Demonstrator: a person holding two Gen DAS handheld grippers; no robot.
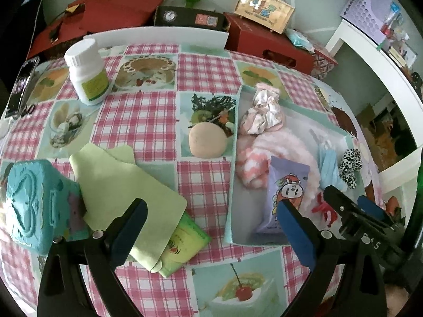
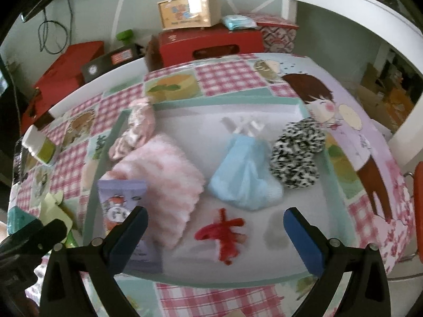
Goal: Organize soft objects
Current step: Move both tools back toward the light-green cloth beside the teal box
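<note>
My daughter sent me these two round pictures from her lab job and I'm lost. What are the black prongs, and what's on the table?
Each picture comes from a camera on a hand-held gripper; the prongs are its two fingers. The left gripper and right gripper are both open, holding nothing. A shallow tray holds a pink fuzzy cloth, a blue cloth, a spotted scrunchie, a red tassel and a purple packet. Outside it lie a round beige puff, a white bottle and a green card.

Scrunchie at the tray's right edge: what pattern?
Black-and-white leopard spots on the scrunchie, clearest in the right wrist view.
</note>
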